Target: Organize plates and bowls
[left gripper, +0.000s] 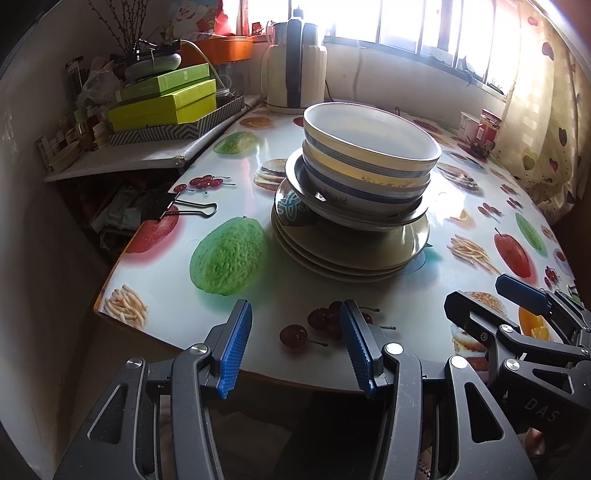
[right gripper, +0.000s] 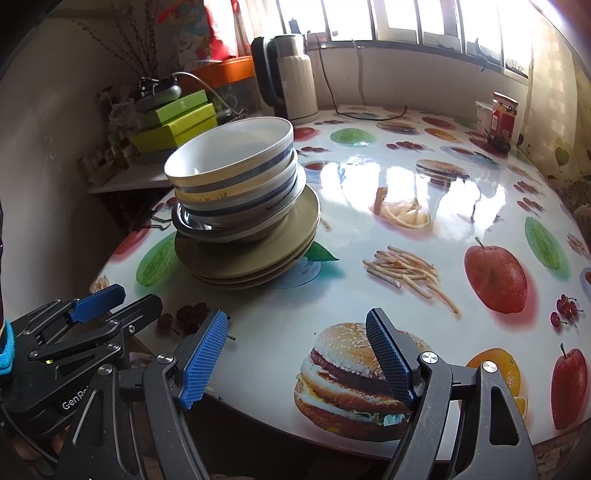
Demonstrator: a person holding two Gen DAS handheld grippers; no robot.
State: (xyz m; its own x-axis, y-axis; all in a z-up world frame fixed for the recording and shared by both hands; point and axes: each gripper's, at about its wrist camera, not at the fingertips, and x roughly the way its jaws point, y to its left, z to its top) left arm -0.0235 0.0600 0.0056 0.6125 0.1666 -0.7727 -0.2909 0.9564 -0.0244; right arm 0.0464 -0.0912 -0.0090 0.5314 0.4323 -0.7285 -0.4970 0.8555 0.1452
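Bowls [left gripper: 369, 158] sit nested on top of plates [left gripper: 351, 247] in one pile on the table [right gripper: 424, 192]. Left gripper [left gripper: 295, 347] and right gripper [right gripper: 295, 358] hang wide open near the edge, holding nothing. This fits a neat finish or a pile still to sort, so any grab should be slow and by the rim.

bowls [left gripper: 369, 162]: white, blue-banded | plates [left gripper: 351, 251]: olive-beige | tablecloth [right gripper: 424, 192]: white, fruit-and-burger print

Blown-out window [left gripper: 402, 22] backlight, perhaps haze
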